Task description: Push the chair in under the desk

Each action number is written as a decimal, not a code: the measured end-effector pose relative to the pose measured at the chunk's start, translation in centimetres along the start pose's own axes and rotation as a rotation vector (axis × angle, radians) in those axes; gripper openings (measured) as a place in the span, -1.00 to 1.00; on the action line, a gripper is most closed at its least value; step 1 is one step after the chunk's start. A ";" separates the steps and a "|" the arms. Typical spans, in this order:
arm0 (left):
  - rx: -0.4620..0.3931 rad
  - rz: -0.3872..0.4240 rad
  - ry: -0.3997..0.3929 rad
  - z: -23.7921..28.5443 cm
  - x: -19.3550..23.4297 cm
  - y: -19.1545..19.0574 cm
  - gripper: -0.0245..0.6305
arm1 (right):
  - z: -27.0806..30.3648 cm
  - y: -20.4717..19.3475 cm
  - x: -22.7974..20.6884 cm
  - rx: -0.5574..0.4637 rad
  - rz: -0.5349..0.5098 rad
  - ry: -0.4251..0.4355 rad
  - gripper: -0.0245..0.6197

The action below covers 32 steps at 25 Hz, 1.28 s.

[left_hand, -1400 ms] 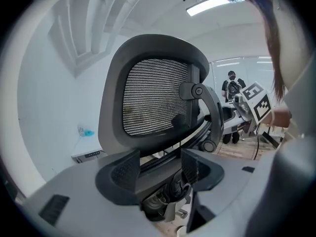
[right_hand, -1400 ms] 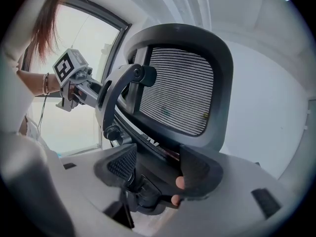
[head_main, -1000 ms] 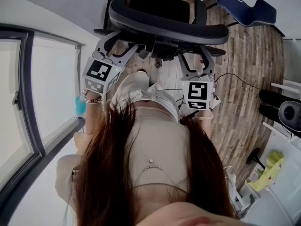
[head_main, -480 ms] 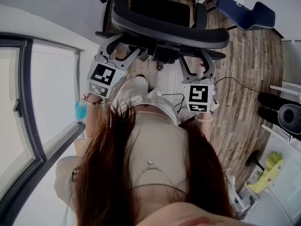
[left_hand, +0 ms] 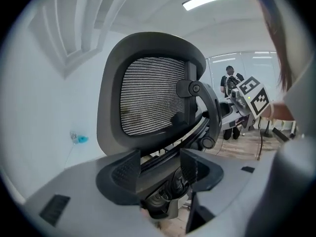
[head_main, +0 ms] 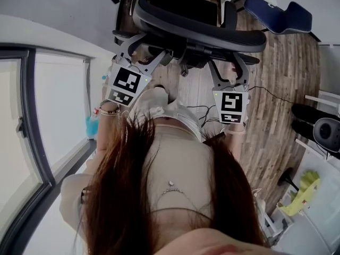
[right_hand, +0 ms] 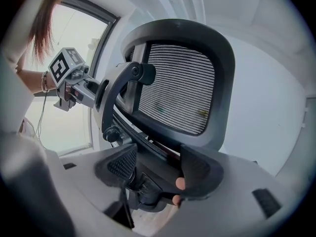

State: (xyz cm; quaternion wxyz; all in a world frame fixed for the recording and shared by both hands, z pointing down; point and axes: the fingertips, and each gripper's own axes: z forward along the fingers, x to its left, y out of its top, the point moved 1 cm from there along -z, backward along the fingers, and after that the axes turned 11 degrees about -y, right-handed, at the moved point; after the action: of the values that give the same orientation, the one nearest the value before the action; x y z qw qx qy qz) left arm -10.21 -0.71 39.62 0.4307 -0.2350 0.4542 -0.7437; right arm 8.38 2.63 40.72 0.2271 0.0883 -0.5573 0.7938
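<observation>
A black office chair with a mesh back (head_main: 202,28) stands on the wooden floor ahead of me, its back turned toward me. My left gripper (head_main: 143,51) reaches the back's left underside, and my right gripper (head_main: 227,64) reaches the right underside. In the left gripper view the mesh back (left_hand: 153,95) rises above the jaws (left_hand: 158,168), which stand wide apart around the chair's lower frame bar. In the right gripper view the mesh back (right_hand: 182,93) likewise rises above wide-apart jaws (right_hand: 158,168). I cannot see any pad pressing the bar.
A tall window (head_main: 32,116) runs along the left. Near it is a blue bottle (head_main: 91,122). A dark blue seat (head_main: 279,9) lies at the top right, black equipment (head_main: 319,124) at the right edge, and a cable (head_main: 265,89) trails over the floor. A person (left_hand: 231,78) stands far off.
The chair has slid away from me and a little to the right in the head view. Both grippers have moved along with it, jaws unchanged.
</observation>
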 end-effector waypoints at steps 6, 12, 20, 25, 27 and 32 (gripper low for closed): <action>0.010 0.040 0.000 0.6 0.1 -0.4 -0.17 | 0.6 -0.4 -0.1 0.022 -0.004 -0.005 -0.05; 0.025 0.075 0.021 0.9 0.3 -0.4 -0.17 | 1.2 -0.6 -0.3 0.023 -0.009 0.005 -0.05; 0.078 0.092 0.085 1.8 0.4 -0.3 -0.17 | 1.9 -0.6 -1.1 0.001 -0.022 0.033 -0.05; 0.090 0.086 0.106 2.6 0.5 0.2 -0.17 | 2.5 -0.7 -2.0 -0.012 -0.026 0.045 -0.05; 0.092 0.084 0.113 2.7 0.7 0.1 -0.17 | 2.8 -0.7 -2.0 -0.018 -0.028 0.049 -0.05; 0.106 0.075 0.117 4.2 1.2 1.1 -0.17 | 4.0 -0.7 -3.5 -0.030 -0.027 0.060 -0.05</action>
State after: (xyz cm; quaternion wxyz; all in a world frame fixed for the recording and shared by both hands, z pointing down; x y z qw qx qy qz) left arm -7.25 -4.01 40.61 0.4425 -0.1509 0.4471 -0.7625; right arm 11.37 -1.81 41.34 0.2559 0.0684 -0.5608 0.7844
